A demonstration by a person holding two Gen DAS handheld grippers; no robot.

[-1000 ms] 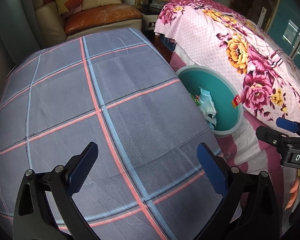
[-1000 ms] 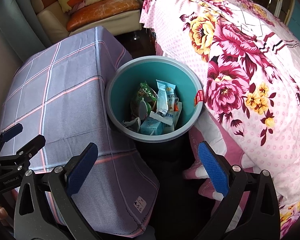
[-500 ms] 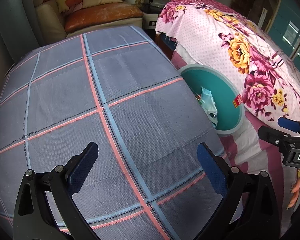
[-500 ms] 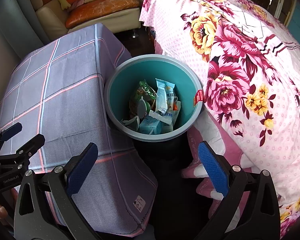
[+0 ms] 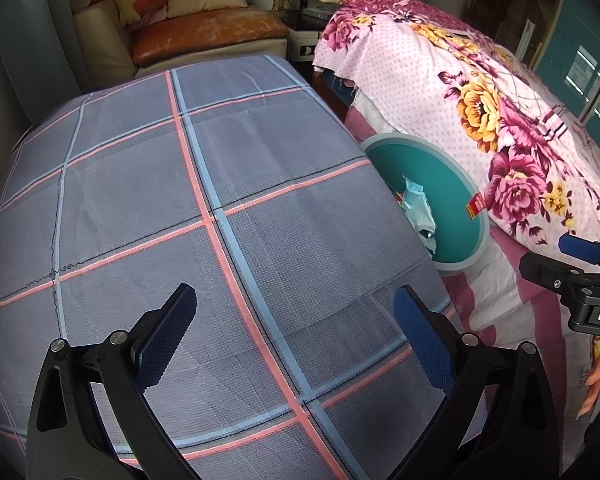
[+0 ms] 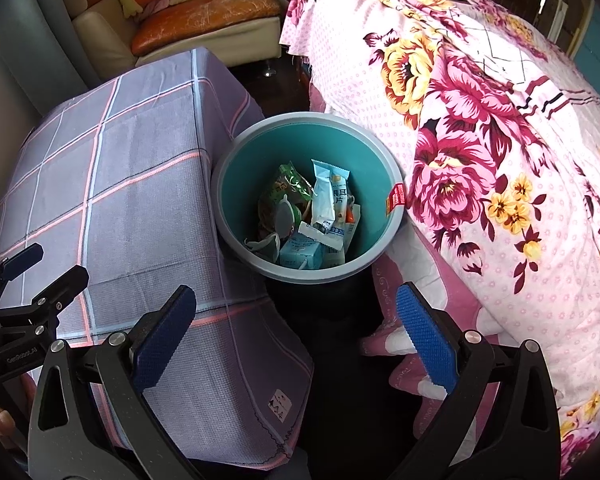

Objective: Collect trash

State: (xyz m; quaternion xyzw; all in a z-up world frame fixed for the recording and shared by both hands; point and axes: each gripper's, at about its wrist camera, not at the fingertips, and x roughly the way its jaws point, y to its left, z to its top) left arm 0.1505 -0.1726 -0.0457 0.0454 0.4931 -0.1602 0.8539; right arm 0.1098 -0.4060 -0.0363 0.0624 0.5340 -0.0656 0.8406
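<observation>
Hovering with jaws spread and empty, the left gripper [image 5: 294,326] sits above the checked tablecloth [image 5: 148,184]. The right gripper [image 6: 296,326], likewise released, hangs just short of the teal bin [image 6: 384,160], which holds wrappers [image 6: 326,196] and what looks like a small carton [image 6: 300,254]. Beyond lies a floral quilt [image 6: 480,120].

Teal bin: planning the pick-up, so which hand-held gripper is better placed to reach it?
Right. The right hand-held gripper faces the teal bin squarely, open; the left hand-held gripper hovers over the checked cloth.
</observation>
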